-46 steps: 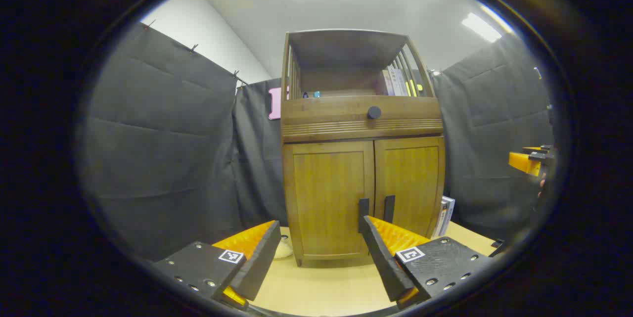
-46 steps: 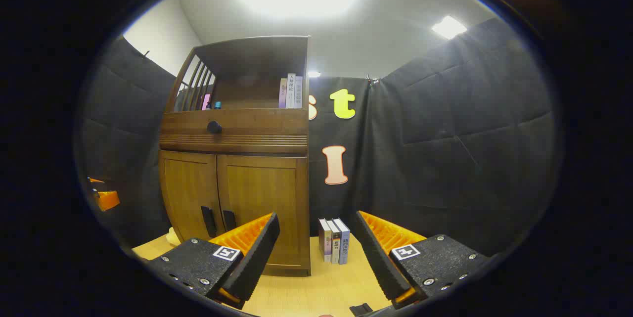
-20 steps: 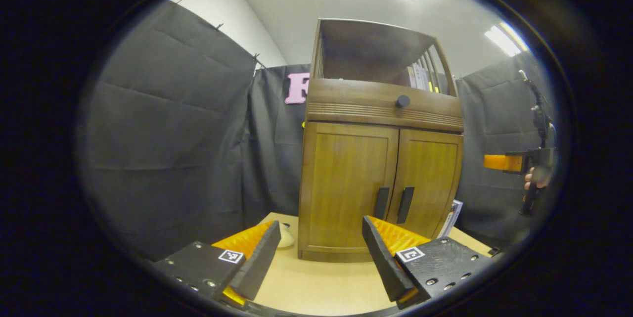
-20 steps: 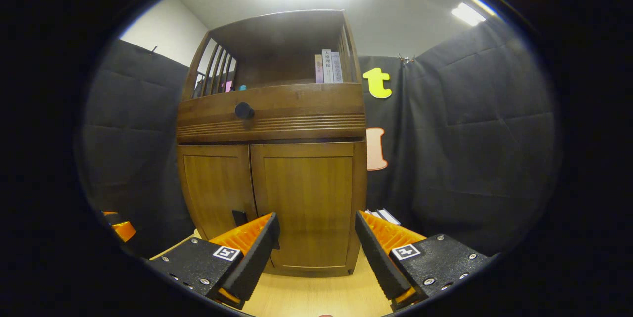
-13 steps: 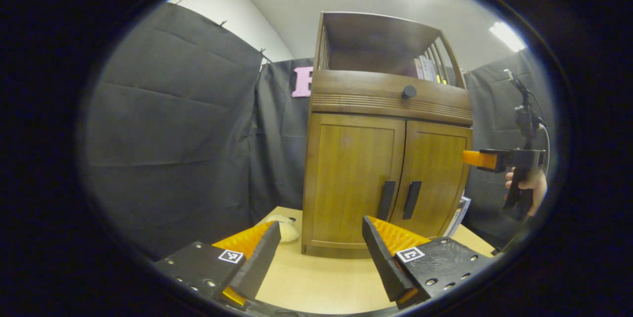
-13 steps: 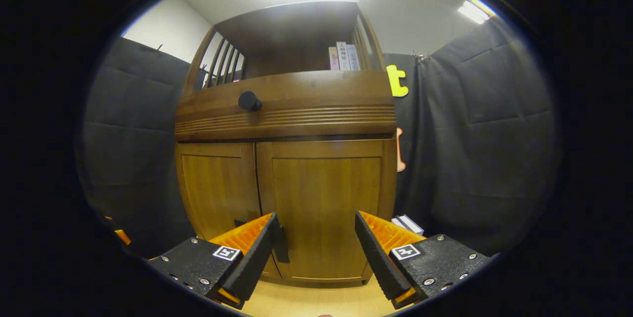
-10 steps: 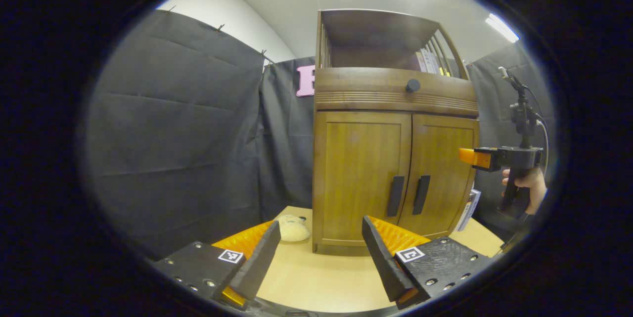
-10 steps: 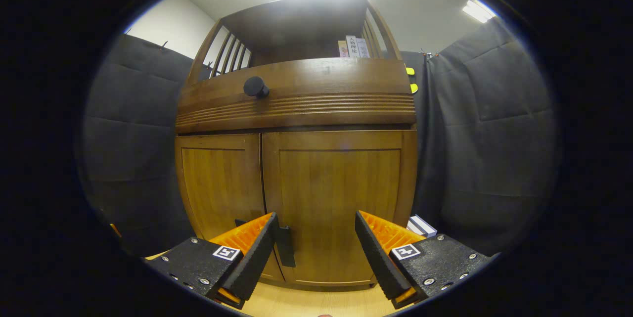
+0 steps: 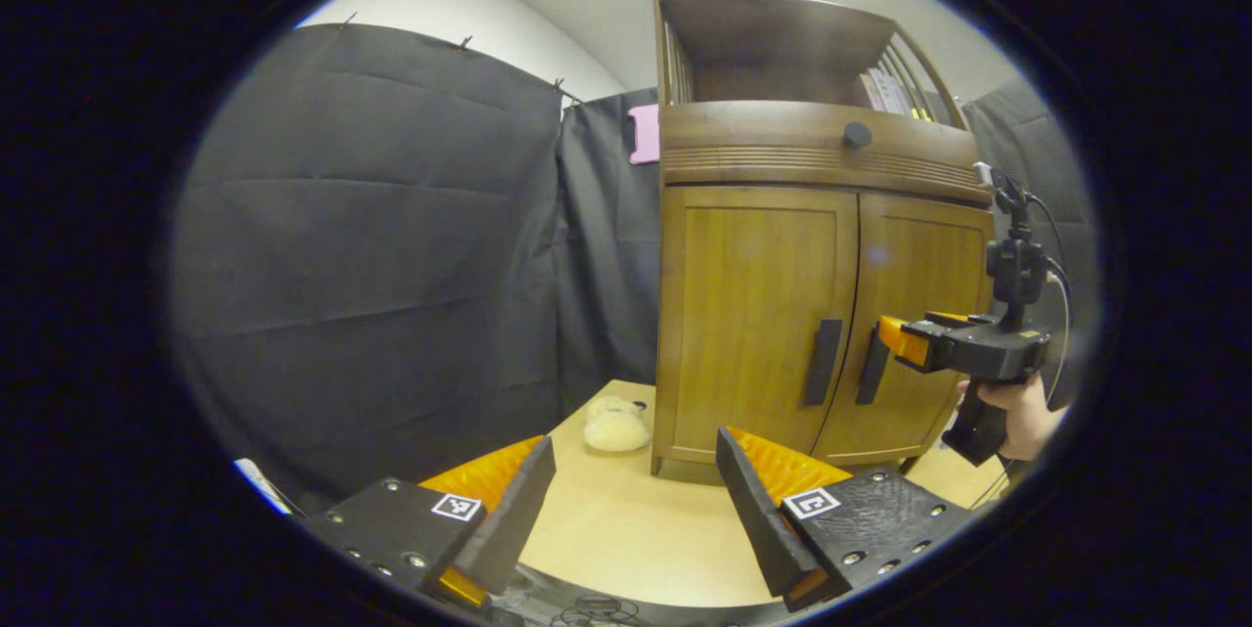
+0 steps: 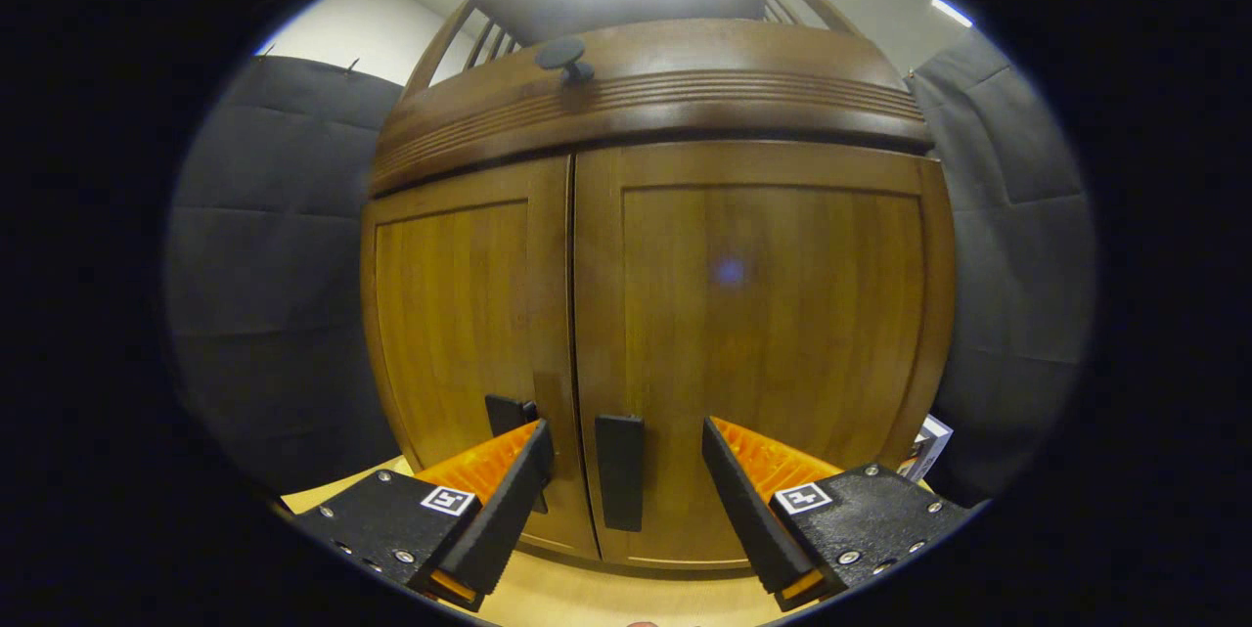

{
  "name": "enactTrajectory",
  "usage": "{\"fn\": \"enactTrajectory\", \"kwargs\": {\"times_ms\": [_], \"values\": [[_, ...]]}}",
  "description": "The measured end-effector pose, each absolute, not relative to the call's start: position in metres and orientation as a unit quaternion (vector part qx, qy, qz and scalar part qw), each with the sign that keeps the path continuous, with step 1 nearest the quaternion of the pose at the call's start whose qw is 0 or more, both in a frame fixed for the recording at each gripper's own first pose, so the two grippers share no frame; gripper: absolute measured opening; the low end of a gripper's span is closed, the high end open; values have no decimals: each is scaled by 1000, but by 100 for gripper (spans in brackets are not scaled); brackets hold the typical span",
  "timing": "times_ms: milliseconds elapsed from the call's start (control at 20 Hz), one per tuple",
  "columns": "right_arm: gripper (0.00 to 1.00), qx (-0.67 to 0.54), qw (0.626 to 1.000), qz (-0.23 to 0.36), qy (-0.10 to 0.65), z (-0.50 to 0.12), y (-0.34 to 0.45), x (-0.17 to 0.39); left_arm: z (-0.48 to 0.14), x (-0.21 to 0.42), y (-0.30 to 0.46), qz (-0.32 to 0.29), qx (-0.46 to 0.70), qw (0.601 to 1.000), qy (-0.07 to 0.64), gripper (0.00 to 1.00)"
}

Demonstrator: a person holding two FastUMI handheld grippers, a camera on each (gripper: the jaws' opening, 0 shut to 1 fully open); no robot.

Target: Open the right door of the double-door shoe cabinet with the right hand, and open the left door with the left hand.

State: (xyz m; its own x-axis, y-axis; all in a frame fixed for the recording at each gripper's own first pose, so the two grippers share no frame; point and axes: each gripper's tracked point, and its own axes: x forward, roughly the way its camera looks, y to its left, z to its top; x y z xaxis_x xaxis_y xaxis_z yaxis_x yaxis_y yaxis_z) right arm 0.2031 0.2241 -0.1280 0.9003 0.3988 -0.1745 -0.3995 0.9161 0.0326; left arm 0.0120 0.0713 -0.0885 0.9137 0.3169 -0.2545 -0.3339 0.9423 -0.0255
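- The right tongs (image 10: 626, 480) stand wide apart with nothing clamped; in the right gripper view the dark handle of the right door (image 10: 620, 482) sits between the two fingers, and I cannot tell whether either finger touches it.
- The left door's handle (image 10: 509, 412) peeks out just behind the tip of the left-hand finger in that same view.
- In the left gripper view the right tongs (image 9: 905, 338) reach in level from the cabinet's right side, tips just beside the right door's handle, with a hand (image 9: 1022, 407) gripping the grip below.
- The left tongs (image 9: 631, 480) are also spread wide and hold nothing; they hover over the surface (image 9: 626, 529), well short of the shoe cabinet (image 9: 763, 294).
- Both doors of the cabinet are closed: the left door (image 9: 758, 304) and the right door (image 9: 919, 294) meet at the middle seam, their two handles side by side low down.
- Above the doors runs a ribbed wooden band with a round dark knob (image 9: 857, 134), and above that an open shelf holding some books (image 9: 885, 91).
- A pale fluffy object (image 9: 616, 431) lies on the surface just beside the cabinet's lower left corner.
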Motion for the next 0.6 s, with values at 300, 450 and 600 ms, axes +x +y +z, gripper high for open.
{"fn": "enactTrajectory", "kwargs": {"times_ms": [300,450,600], "values": [[93,-5,971,209,121,-161,241,234,-100,9,84,223,-75,960,153,95],[69,12,967,218,129,-166,248,237,-102,10,85,236,-73,955,165,100],[36,23,967,215,138,-166,244,237,-94,14,84,234,-56,955,174,100]]}}
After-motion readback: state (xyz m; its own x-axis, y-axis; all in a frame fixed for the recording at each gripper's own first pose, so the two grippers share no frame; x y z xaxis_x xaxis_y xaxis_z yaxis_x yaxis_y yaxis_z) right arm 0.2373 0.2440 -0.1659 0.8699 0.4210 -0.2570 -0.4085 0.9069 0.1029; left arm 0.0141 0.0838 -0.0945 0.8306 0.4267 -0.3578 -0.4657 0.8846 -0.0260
